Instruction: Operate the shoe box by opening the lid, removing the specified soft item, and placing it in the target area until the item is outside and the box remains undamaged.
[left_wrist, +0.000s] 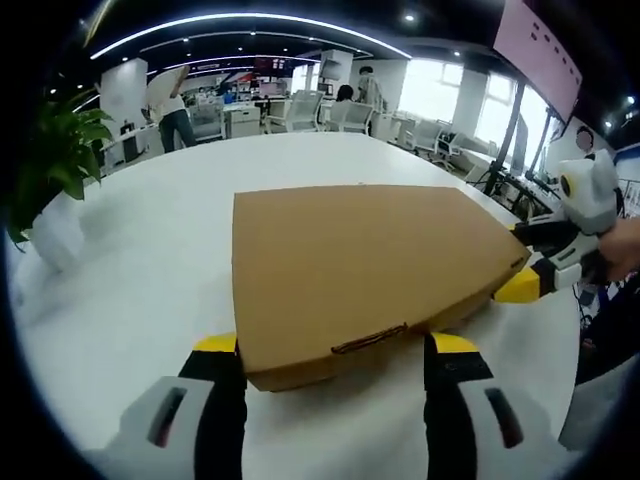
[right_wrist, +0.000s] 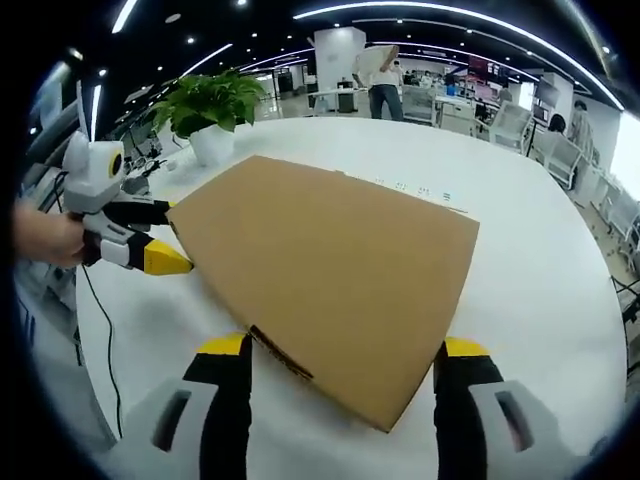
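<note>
In the left gripper view the left tool (left_wrist: 340, 350) stands nearest, its two yellow-tipped jaws spread wide with nothing between them but the near edge of the box (left_wrist: 370, 265); the jaw tips sit just at that edge, one to each side of a small dark slot in the lid's front, and whether they touch the cardboard cannot be told. The box is a flat brown cardboard one, lid shut, lying on the white tabletop (left_wrist: 150, 260); what is in it is hidden. At the box's far right corner the right tool (left_wrist: 527, 275) comes in from the right, held by a hand (left_wrist: 625, 250), its yellow tip at or against the corner. In the right gripper view the right tool (right_wrist: 345, 360) has its jaws likewise wide apart, gripping nothing, with a corner of the box (right_wrist: 330, 265) reaching down between them; the tips lie just beside the box's edges. At the box's left corner the left tool (right_wrist: 160, 250) points in, held by a hand (right_wrist: 45, 235), its yellow tip at the cardboard's edge. Beyond the box on the tabletop (right_wrist: 540, 270) stands a potted plant (right_wrist: 210, 110). Farther off are office desks, chairs and people.
</note>
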